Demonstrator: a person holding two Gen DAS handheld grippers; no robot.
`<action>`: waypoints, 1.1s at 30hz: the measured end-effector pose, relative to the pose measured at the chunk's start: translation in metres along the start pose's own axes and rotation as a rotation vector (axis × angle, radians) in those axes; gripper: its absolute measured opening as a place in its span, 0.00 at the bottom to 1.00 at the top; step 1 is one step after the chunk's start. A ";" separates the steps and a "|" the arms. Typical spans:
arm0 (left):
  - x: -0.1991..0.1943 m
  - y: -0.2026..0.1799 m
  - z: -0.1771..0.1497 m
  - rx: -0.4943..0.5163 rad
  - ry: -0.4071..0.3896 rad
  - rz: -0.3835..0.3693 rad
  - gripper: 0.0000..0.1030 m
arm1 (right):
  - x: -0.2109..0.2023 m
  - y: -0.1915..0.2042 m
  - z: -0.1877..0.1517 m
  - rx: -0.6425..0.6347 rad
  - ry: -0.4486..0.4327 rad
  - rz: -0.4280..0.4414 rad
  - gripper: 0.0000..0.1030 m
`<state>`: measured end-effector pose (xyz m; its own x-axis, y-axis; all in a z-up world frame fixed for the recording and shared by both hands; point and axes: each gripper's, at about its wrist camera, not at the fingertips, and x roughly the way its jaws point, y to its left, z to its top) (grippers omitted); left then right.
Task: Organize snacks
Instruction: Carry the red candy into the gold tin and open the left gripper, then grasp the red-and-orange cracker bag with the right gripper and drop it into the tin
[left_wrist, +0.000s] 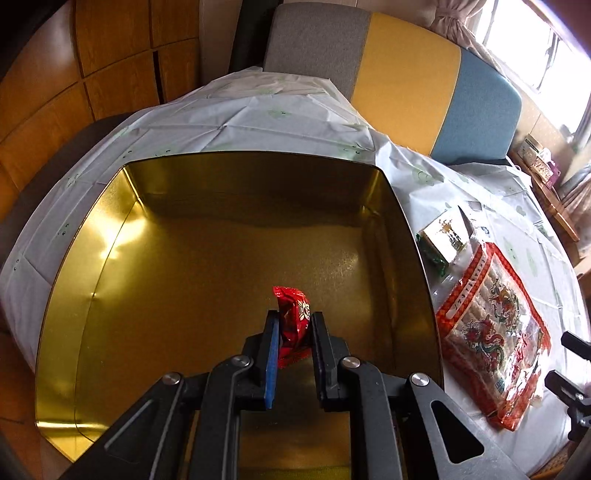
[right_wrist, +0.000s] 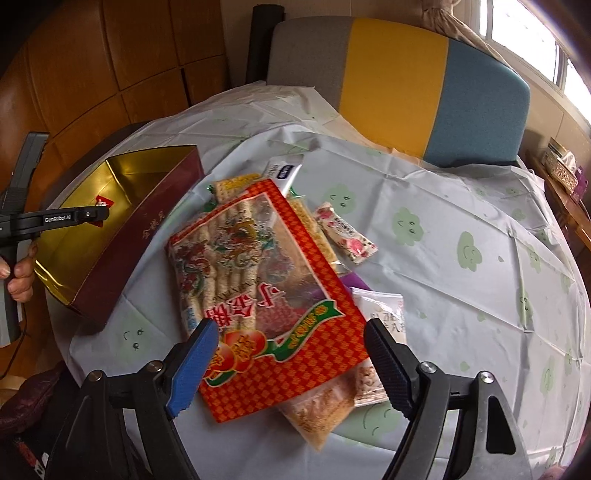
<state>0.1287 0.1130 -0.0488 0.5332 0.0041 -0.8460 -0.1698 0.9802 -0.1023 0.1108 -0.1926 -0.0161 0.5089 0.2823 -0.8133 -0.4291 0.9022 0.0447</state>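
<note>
My left gripper (left_wrist: 293, 321) is shut on a small red snack packet (left_wrist: 293, 325), held above the bare gold floor of an open tin box (left_wrist: 221, 240). From the right wrist view the same gripper (right_wrist: 99, 214) hangs over the box (right_wrist: 147, 236), which has dark red outer walls. My right gripper (right_wrist: 291, 354) stands open above a pile of snacks, its fingers on either side of a big red-orange bag of wafer sticks (right_wrist: 258, 288), not touching it. That bag (left_wrist: 495, 332) lies right of the box.
Under and around the big bag lie a pink-flowered packet (right_wrist: 347, 236), a clear crumb bag (right_wrist: 321, 406), cracker packs (right_wrist: 232, 184) and a white packet (right_wrist: 384, 314). A gold-and-white packet (left_wrist: 447, 236) sits by the box. A grey-yellow-blue chair (right_wrist: 399, 85) stands behind the cloth-covered table (right_wrist: 461, 221).
</note>
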 end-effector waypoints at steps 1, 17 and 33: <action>0.002 0.000 -0.001 0.000 0.004 0.003 0.16 | 0.001 0.006 0.002 -0.008 0.000 0.006 0.80; 0.002 0.016 -0.008 -0.058 0.011 -0.033 0.26 | 0.072 0.074 0.006 -0.237 0.133 -0.079 0.74; -0.046 0.020 -0.048 -0.017 -0.083 -0.005 0.33 | 0.034 0.073 0.012 -0.041 0.077 0.098 0.12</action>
<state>0.0608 0.1230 -0.0371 0.6009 0.0159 -0.7991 -0.1803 0.9767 -0.1162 0.1059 -0.1128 -0.0338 0.4053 0.3410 -0.8482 -0.5051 0.8569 0.1031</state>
